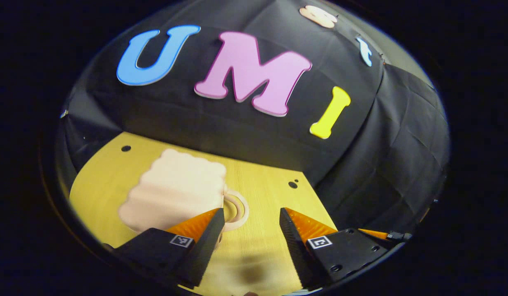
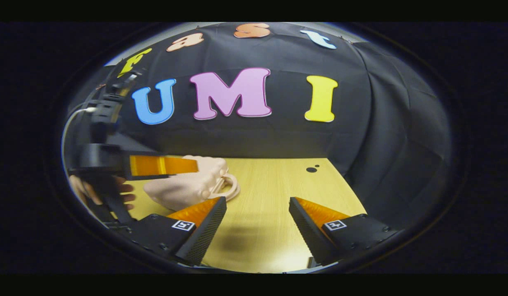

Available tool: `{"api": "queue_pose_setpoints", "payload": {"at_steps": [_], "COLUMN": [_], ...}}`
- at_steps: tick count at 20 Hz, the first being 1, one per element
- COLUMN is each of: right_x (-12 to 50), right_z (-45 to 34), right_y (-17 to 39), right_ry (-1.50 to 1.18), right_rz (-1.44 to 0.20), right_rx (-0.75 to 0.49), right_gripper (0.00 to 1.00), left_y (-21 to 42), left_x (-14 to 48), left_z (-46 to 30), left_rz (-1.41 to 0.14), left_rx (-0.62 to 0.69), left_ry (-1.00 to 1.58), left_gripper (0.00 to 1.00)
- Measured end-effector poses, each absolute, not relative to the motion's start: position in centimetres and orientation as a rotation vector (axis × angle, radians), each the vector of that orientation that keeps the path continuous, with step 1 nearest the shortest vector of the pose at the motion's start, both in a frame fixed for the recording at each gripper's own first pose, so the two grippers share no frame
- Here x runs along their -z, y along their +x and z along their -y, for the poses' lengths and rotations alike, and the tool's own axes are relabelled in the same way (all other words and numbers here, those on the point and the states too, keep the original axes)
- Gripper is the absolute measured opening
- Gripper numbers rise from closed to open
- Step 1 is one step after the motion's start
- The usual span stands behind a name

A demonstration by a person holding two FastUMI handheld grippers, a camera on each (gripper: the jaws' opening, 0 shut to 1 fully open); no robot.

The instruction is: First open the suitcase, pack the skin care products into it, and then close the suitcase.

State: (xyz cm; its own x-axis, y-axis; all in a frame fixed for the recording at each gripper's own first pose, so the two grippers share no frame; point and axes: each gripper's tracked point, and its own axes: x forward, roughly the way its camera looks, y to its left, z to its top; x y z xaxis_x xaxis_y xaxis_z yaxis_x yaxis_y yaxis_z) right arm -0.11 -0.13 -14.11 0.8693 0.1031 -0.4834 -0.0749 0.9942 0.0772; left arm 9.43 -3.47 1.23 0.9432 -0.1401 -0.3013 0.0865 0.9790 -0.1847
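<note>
Case [image 1: 173, 193] sits shut on the tabletop [image 1: 262, 197], pale pink w/ scalloped edges, ring handle [image 1: 236, 210] sticking out toward the middle of the board; in the right gripper view same case [image 2: 184, 187] lies left of centre, handle [image 2: 227, 187] on its near-right side. Step in hand looks like opening it, so nothing packed yet. L gripper [image 1: 247, 238]: jaws spread wide, holding nothing, case just ahead and to its left, handle close by the left finger. R gripper [image 2: 258, 230]: jaws also spread, empty, aimed at bare board to the right of the case. From the right gripper view the L gripper [image 2: 163, 165] shows hanging over the case's far-left side, a hand [image 2: 85, 189] behind it; can't tell from there if it touches the lid. To open well, prob. best one gripper steadies the base while the other catches the lid edge or the handle side, lifting slow so the light shell doesn't skid; seam and any latch are too blurred to place, so find it before pinching. Skin care items: none spotted on the board ahead, so location unknown. Around: a few small dark holes [image 1: 293, 184] in the board, black cloth wall close behind. Risks: case sliding toward the back wall, handle snagging a finger, the two grippers crowding each other over a small lid.
</note>
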Motion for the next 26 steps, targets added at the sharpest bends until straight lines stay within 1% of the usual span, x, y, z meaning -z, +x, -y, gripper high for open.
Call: {"api": "queue_pose_setpoints", "payload": {"at_steps": [1, 4, 7, 10, 13, 16, 21, 26], "right_x": [13.2, 9.9, 6.0, 2.5, 0.8, 1.1, 1.6, 1.6], "right_z": [-0.5, -2.5, -4.5, -5.7, -5.7, -5.2, -4.7, -4.5], "right_y": [-0.3, -1.0, -1.4, -1.7, -2.3, -3.1, -4.6, -6.0], "right_ry": [0.066, 0.056, 0.060, 0.086, 0.092, 0.076, 0.082, 0.070], "right_rz": [-0.488, -0.421, -0.343, -0.289, -0.233, -0.224, -0.238, -0.228], "right_rx": [-0.096, -0.125, -0.156, -0.180, -0.175, -0.156, -0.130, -0.115], "right_gripper": [0.98, 0.97, 0.97, 0.97, 0.97, 0.97, 0.97, 0.97], "left_y": [7.6, 3.9, 0.6, -1.8, -3.1, -3.2, -3.7, -3.9], "left_x": [-3.5, -8.6, -12.8, -15.5, -16.7, -17.2, -16.7, -16.8], "left_z": [2.7, 1.3, -1.3, -3.6, -4.2, -4.0, -4.7, -4.5], "left_rz": [-0.253, -0.135, -0.033, 0.051, 0.107, 0.117, 0.072, 0.048], "left_rx": [0.109, 0.111, 0.035, -0.037, -0.098, -0.109, -0.118, -0.164], "left_ry": [-0.153, -0.104, -0.012, 0.060, 0.134, 0.161, 0.124, 0.126], "left_gripper": [0.96, 0.96, 0.96, 0.96, 0.96, 0.96, 0.96, 0.96]}}
